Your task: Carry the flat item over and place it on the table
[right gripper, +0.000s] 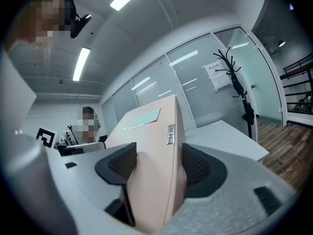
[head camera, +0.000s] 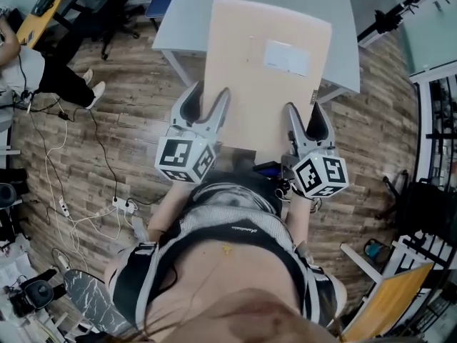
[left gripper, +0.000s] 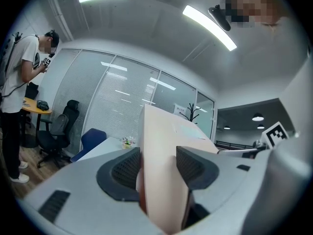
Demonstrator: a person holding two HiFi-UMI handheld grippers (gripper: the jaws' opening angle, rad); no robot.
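A flat tan cardboard box (head camera: pixel 268 77) with a white label is held level in front of me, its far part over the grey table (head camera: pixel 339 34). My left gripper (head camera: pixel 205 104) is shut on the box's left edge near the close corner. My right gripper (head camera: pixel 307 122) is shut on the right edge. In the left gripper view the box (left gripper: pixel 164 151) fills the gap between both pads. The right gripper view shows the box (right gripper: pixel 156 155) squeezed between the pads, a small sticker on its side.
Wooden floor lies below with cables and a power strip (head camera: pixel 123 205) at the left. A seated person (head camera: pixel 43 63) and office chair (head camera: pixel 107 6) are at upper left. A yellow stool (head camera: pixel 389 299) and racks stand at the right. Another person (left gripper: pixel 17 82) stands by a desk.
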